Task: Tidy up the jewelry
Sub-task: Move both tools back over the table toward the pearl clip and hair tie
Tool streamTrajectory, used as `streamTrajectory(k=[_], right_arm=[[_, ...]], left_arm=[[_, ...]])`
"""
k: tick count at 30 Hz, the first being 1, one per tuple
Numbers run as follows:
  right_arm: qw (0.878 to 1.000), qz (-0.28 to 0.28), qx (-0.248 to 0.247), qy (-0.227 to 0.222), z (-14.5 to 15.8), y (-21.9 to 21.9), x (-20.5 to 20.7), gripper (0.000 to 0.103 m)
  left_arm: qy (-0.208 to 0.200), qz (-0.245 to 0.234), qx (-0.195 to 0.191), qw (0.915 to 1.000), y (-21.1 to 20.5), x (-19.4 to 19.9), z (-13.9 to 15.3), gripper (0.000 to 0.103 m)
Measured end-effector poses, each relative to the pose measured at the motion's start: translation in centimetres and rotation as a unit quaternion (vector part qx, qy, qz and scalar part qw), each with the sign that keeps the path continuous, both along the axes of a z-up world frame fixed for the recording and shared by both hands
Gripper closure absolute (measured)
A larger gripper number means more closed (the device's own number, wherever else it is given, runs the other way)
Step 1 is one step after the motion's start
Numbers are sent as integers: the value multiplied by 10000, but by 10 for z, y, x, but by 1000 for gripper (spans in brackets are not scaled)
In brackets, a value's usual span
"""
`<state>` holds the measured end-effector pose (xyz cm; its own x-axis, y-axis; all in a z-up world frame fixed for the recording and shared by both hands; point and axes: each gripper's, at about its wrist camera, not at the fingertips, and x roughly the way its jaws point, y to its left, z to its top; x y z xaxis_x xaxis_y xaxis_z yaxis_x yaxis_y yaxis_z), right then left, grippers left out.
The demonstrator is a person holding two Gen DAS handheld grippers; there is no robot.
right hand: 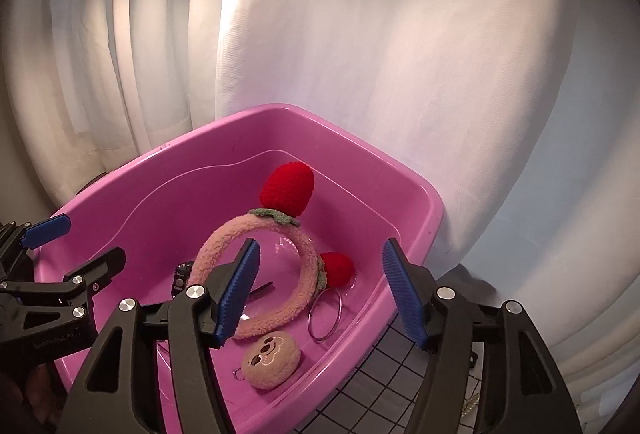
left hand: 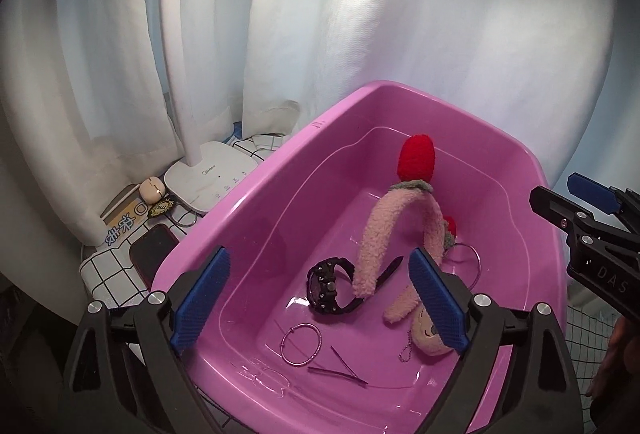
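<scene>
A pink plastic tub (left hand: 256, 194) (right hand: 424, 218) holds the jewelry. In it lie a fuzzy pink headband with red strawberries (left hand: 378, 234) (right hand: 288, 230), a black watch (left hand: 326, 286) (right hand: 181, 276), a thin bangle (left hand: 301, 345), a silver ring hoop (left hand: 474, 262) (right hand: 325, 316), a dark hair clip (left hand: 340, 368) and a plush face keychain (left hand: 430, 334) (right hand: 272, 358). My left gripper (left hand: 320, 298) is open and empty above the tub's near side. My right gripper (right hand: 320, 290) is open and empty over the tub's right part; it also shows in the left wrist view (left hand: 580, 210).
A white desk lamp (left hand: 208, 170) stands left of the tub on a grid-patterned cloth (left hand: 104, 274). Beside it lie an earbud case (left hand: 153, 189), a dark phone (left hand: 154, 254) and a small box (left hand: 124, 218). White curtains (right hand: 360, 34) hang behind.
</scene>
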<state>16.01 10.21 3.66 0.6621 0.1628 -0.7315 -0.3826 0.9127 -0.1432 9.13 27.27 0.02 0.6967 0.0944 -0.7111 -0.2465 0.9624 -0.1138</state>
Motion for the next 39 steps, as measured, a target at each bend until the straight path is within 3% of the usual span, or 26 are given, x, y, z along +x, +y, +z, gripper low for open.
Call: streamTrajectory(k=[10,16,20,28,39], right_arm=[[9983,-204,545,98,17,-32,-27,40],[9966,-451,678,130,23,-61,-51,39],[9960,-724,522,39,25,-83,-68,39],[9884,-1353,691,73,25,-145,-107,39],[9724,-2146,880,251,6,-233,-156,39]], left_arm=[[14,-20,-331,9994,-8,-15,9,10],[-38,-268,-517,9983,-30,-26,17,10],[-106,-511,-484,9975,-54,-34,25,10],[-148,-1076,-550,9926,-113,-46,34,10],[-19,-1930,-499,9799,-198,-62,34,10]])
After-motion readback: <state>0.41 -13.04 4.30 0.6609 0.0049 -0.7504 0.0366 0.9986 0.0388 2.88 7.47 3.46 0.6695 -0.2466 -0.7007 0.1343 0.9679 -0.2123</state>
